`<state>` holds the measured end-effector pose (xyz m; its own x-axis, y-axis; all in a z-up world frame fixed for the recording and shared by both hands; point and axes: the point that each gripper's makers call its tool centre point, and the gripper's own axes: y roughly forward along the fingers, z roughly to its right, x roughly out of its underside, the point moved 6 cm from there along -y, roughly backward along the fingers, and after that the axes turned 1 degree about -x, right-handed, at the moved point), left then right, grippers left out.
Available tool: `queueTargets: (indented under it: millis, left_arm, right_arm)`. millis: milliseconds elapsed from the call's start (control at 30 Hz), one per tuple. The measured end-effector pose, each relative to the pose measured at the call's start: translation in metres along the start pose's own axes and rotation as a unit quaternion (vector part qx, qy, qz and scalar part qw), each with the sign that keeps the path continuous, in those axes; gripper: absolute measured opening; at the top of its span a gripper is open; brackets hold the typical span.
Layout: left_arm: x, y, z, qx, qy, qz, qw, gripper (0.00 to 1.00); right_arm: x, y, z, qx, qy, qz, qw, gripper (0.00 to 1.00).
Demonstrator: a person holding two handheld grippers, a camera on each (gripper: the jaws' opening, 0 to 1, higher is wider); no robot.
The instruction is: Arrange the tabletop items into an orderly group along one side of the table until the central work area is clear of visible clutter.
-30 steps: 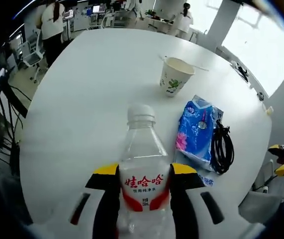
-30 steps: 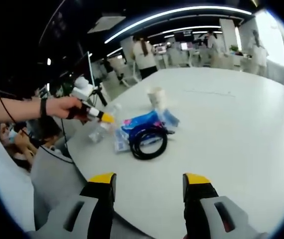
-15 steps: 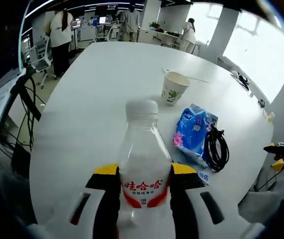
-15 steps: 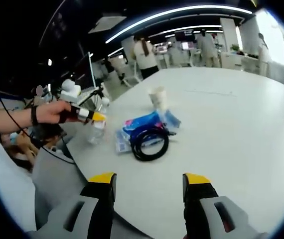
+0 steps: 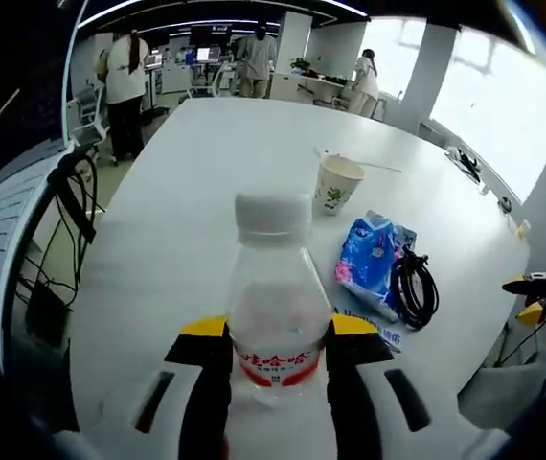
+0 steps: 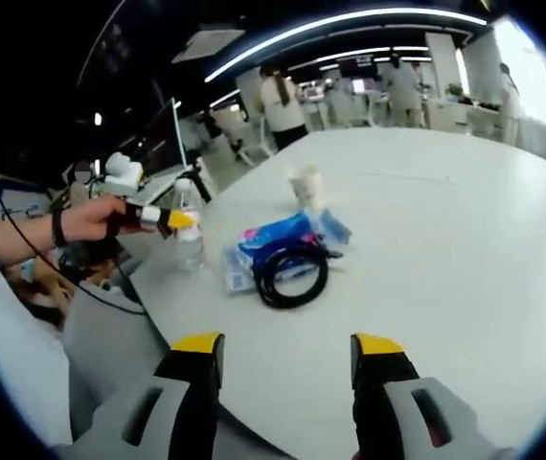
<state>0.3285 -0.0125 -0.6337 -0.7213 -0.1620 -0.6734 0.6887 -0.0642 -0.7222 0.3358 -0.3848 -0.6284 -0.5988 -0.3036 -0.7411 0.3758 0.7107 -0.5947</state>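
My left gripper (image 5: pixel 277 337) is shut on a clear water bottle (image 5: pixel 275 307) with a white cap and a red label, held upright near the table's edge. In the right gripper view the same bottle (image 6: pixel 189 238) stands upright in the left gripper (image 6: pixel 179 221), with a person's hand behind it. On the white table (image 5: pixel 206 182) lie a paper cup (image 5: pixel 336 183), a blue tissue pack (image 5: pixel 367 263) and a coiled black cable (image 5: pixel 415 290). My right gripper (image 6: pixel 284 345) is open over the table's near edge, nothing between its jaws.
A thin stick (image 5: pixel 364 163) lies beyond the cup. Cables and a stand (image 5: pixel 72 206) hang off the table's left side. People (image 5: pixel 127 72) and desks fill the far office. The cup (image 6: pixel 307 188), tissue pack (image 6: pixel 278 236) and cable (image 6: pixel 290 273) cluster near the table's left side.
The bottle has been raised and tipped upright in my left gripper, which has drawn back toward the table's edge. My right gripper has stayed where it was.
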Motion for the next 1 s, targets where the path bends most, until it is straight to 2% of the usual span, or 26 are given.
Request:
queueTargets:
  millis: [267, 667, 1000]
  left_arm:
    - [0.005, -0.006, 0.0, -0.008, 0.008, 0.007, 0.9999, 0.37]
    - [0.024, -0.021, 0.003, -0.024, 0.017, 0.026, 0.9992, 0.37]
    - [0.035, -0.024, 0.007, -0.027, 0.068, 0.034, 0.9967, 0.37]
  right_arm:
    - [-0.001, -0.001, 0.0, 0.001, -0.001, 0.002, 1.0, 0.54]
    - [0.002, 0.001, -0.001, 0.0, -0.002, -0.002, 1.0, 0.54]
    - [0.003, 0.002, -0.003, -0.002, -0.004, -0.003, 1.0, 0.54]
